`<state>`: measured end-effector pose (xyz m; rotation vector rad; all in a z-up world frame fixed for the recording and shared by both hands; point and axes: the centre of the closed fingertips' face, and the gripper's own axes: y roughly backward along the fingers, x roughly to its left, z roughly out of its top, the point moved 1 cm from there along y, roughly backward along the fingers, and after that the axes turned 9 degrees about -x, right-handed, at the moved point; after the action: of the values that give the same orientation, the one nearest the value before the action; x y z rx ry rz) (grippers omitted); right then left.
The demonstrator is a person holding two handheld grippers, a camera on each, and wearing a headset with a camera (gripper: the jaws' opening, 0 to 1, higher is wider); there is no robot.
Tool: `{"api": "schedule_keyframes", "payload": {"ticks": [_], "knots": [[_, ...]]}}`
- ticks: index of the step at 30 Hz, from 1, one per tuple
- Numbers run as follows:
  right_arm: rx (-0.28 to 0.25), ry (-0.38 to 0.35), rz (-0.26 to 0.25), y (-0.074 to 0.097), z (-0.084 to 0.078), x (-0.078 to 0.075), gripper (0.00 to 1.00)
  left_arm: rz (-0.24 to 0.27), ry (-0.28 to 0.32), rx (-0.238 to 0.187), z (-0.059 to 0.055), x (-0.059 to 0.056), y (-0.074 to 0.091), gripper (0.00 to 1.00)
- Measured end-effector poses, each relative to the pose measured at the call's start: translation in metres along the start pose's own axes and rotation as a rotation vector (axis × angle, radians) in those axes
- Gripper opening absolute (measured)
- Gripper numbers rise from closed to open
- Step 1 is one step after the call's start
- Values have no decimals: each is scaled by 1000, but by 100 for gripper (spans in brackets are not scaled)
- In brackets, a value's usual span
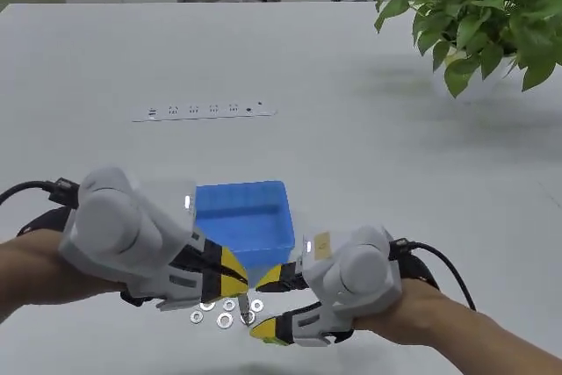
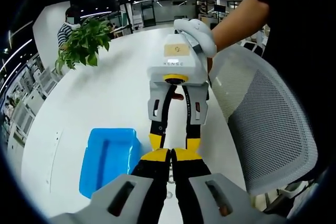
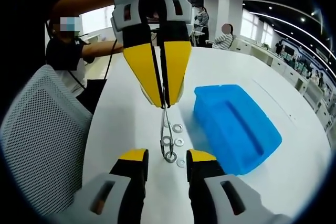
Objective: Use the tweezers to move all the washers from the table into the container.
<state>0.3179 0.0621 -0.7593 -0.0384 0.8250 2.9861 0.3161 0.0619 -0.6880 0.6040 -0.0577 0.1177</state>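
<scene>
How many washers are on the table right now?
6 washers, in two rows of three on the table, just on the person's side of the blue container; others may be hidden.

In the left gripper view, small grey letters stand on the white body of the right gripper (image 2: 174,141), above its fingers. They look like "HENSE" but are too small to be sure. Just above them a tan label (image 2: 177,50) carries unreadable print. In the head view, marks on the power strip (image 1: 204,111), well beyond the fingers, are illegible.
</scene>
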Motion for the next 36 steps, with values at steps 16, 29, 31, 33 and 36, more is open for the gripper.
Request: {"api": "schedule_keyframes", "payload": {"ticks": [16,29,31,33,36], "knots": [[45,26,45,-10,0,0,14,1,5,6,-2,-1,-3,6],[50,36,55,-13,-1,3,10,-3,13,4,-4,-3,-3,6],[51,35,52,-13,-1,3,10,-4,14,3,-4,-3,-3,6],[51,31,50,-13,-1,3,10,-4,12,3,-4,-3,-3,6],[50,32,46,-13,-1,3,9,-4,9,3,-4,-2,-3,6]]}}
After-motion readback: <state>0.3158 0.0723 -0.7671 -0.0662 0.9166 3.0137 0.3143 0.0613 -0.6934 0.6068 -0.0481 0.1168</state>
